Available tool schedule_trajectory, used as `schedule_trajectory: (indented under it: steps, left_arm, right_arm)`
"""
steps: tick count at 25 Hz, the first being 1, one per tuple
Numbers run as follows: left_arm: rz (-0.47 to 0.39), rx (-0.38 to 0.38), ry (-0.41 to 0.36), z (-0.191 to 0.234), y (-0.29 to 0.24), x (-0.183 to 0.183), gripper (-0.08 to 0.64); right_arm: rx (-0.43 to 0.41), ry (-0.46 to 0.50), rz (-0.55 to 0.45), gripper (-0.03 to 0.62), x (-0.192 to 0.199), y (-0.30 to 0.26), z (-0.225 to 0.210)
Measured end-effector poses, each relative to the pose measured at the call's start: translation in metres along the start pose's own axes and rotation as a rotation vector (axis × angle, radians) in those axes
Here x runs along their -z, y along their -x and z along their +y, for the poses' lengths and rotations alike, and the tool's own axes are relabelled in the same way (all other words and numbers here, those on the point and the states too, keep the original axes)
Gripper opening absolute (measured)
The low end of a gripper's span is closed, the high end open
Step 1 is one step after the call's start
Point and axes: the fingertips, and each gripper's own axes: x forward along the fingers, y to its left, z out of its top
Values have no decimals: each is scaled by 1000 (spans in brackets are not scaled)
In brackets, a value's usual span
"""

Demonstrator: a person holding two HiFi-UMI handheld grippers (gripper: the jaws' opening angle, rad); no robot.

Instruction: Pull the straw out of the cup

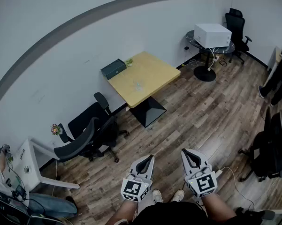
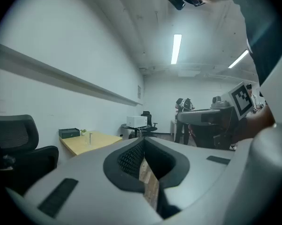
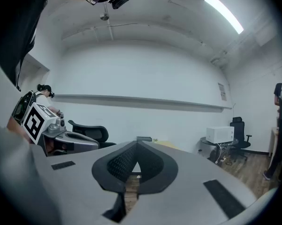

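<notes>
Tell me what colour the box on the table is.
The box is dark green, by the wall on the table; clearest in the head view.

Office room. Wood-plank floor [image 1: 216, 111]; plain white wall [image 1: 51, 74] carrying a grey rail [image 1: 108, 7]; square yellow tabletop [image 1: 145, 76] on a black pedestal; black swivel chairs [image 1: 84, 142] on castors; white boxy machine [image 1: 212, 34] on a round glass table [image 1: 191, 37]; white desk [image 1: 30, 165] with trailing cables; ceiling strip lights [image 2: 176, 48].
</notes>
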Motion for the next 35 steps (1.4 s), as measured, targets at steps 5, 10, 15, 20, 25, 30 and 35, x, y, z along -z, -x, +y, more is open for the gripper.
schedule_trajectory:
  steps: [5,10,15,20,25,30,35]
  left_arm:
    - [8,-13,20,6,5,-2,20]
    - [8,-51,21,22,7,-4,20]
    - [-3,-46,27,36,15,-9,20]
    - [-16,-36,24,53,26,-10,20]
    - [-20,-11,23,66,33,-4,20]
    - [-9,-7,11,88,26,-7,20]
    - [1,-22,25,110,-10,-2,20]
  right_arm:
    - [-11,-5,5,18,-2,-3,5]
    - [-26,-4,-16,18,-2,-10,12]
    - [-25,-41,-41,20,-8,-18,20]
    - [-14,-37,-61,20,-14,-33,35]
    - [3,-37,-54,20,-9,-46,47]
    - [-7,-42,-30,20,-9,-67,51]
    - [-30,-37,-25,20,-6,-98,27]
